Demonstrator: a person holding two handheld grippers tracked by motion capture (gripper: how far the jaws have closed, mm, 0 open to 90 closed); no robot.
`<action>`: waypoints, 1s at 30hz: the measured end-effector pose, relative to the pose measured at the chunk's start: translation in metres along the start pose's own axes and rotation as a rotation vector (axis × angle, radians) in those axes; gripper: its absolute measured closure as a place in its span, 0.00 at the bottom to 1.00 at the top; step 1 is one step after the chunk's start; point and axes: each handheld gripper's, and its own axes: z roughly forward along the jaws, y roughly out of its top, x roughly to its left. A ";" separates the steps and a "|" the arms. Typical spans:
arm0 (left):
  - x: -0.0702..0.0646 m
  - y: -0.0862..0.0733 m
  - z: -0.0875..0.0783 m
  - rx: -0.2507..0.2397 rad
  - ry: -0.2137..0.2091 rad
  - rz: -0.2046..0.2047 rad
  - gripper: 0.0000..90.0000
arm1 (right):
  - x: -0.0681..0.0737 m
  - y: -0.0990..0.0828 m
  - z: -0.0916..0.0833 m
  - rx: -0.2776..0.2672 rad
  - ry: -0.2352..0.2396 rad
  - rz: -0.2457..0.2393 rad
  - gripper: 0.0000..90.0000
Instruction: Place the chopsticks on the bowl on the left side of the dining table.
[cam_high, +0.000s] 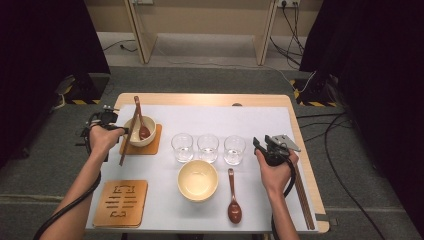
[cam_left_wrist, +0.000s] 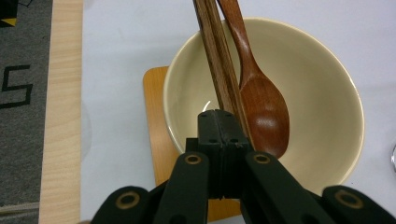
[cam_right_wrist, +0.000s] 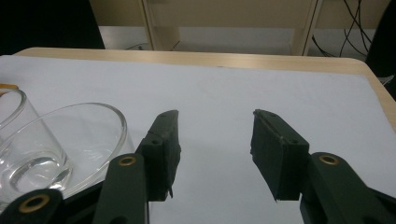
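The left gripper (cam_left_wrist: 219, 122) had its fingers clamped on the chopsticks (cam_left_wrist: 215, 51), which leaned in the bowl (cam_left_wrist: 322, 93) beside a spoon (cam_left_wrist: 261, 102) at the desk's ten o'clock. The right gripper (cam_right_wrist: 215, 154) held its fingers apart over bare desk (cam_right_wrist: 280, 84), a glass (cam_right_wrist: 56, 144) at its nine o'clock.

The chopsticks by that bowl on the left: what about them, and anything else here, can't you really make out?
- Chopsticks: left gripper view; the shut left gripper covers their near part, so the grip itself is hidden; far ends cut off by the top edge.
- Bowl: its near rim is hidden behind the jaws.
- Glass: right gripper view; cut off by the left edge.
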 end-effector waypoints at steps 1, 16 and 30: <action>-0.001 0.000 0.000 -0.001 -0.002 0.000 0.99 | 0.000 0.000 0.000 0.000 0.000 0.000 0.58; -0.009 0.000 0.005 -0.003 -0.012 0.013 0.98 | -0.001 0.000 -0.001 0.000 -0.001 0.002 0.58; -0.007 -0.005 -0.005 -0.036 -0.031 0.035 0.98 | 0.000 0.001 -0.001 -0.006 -0.001 -0.001 0.58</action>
